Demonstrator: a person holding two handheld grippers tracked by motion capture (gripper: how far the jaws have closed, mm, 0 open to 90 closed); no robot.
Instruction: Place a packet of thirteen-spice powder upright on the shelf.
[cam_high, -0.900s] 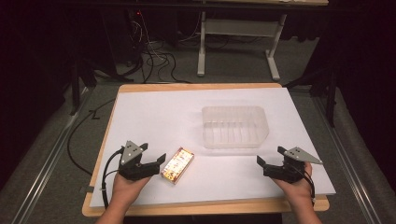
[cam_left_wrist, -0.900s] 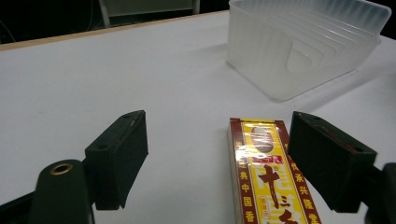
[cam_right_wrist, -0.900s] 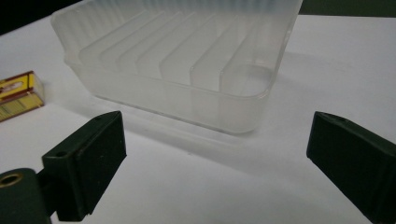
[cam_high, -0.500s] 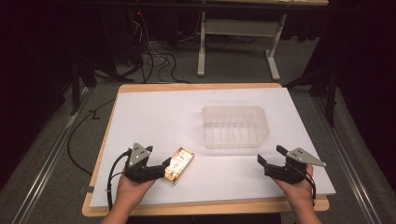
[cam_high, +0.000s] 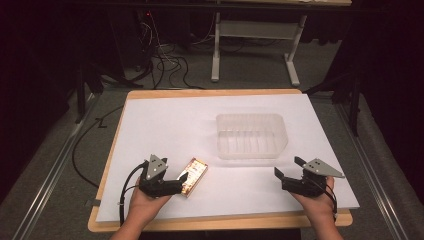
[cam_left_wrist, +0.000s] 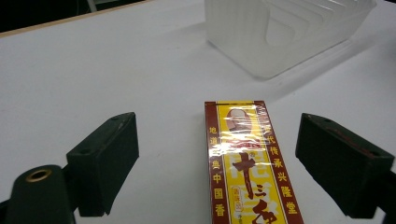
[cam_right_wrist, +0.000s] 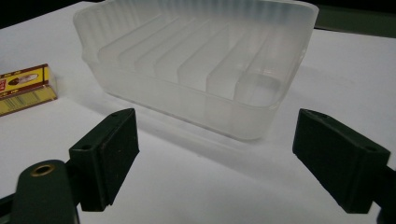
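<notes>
On the white worktop (cam_high: 165, 125) we count two things: one yellow-and-red box (cam_high: 194, 176) printed with Chinese characters, lying flat near the front edge left of centre, and one clear ribbed plastic tray (cam_high: 251, 135) standing right of centre, well apart from the box. We also count two grippers, each held in one hand: the left gripper (cam_high: 181, 184) sits at the front edge with its jaws spread wide on either side of the box's near end, not touching it. The right gripper (cam_high: 286, 167) waits near the front right corner, jaws equally wide and holding nothing, pointed at the tray's near wall.
</notes>
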